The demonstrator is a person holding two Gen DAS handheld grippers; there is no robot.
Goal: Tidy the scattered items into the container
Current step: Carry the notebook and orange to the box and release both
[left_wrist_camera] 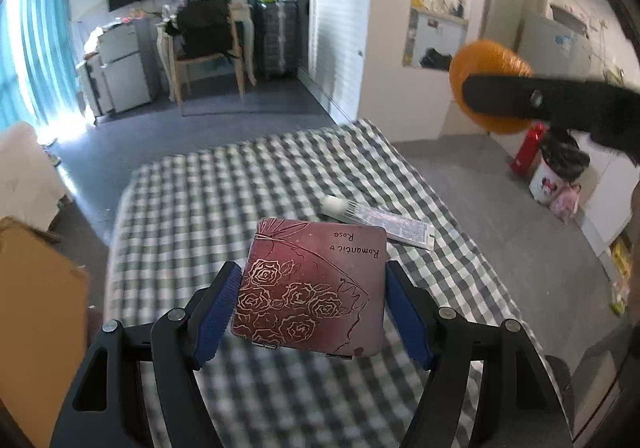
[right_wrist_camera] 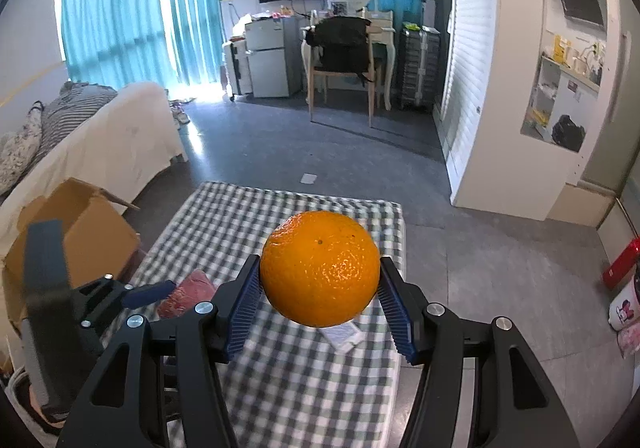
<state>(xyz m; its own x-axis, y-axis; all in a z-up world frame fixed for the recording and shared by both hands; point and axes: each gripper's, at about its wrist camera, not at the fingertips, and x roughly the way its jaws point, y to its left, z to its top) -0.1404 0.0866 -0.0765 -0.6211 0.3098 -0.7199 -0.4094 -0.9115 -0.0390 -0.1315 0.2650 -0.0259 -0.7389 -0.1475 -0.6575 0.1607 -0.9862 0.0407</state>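
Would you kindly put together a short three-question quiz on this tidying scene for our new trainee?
1. True or false: the right gripper is shut on the orange.
2. What does the left gripper hold? A) a white tube B) a red tin with a rose design C) nothing
3. Fill in: one item still lies on the checked cloth, namely the white ____.

Key:
1. True; both pads press on its sides and it hangs clear of the cloth.
2. B; the red tin sits between the blue pads, lifted above the cloth.
3. tube
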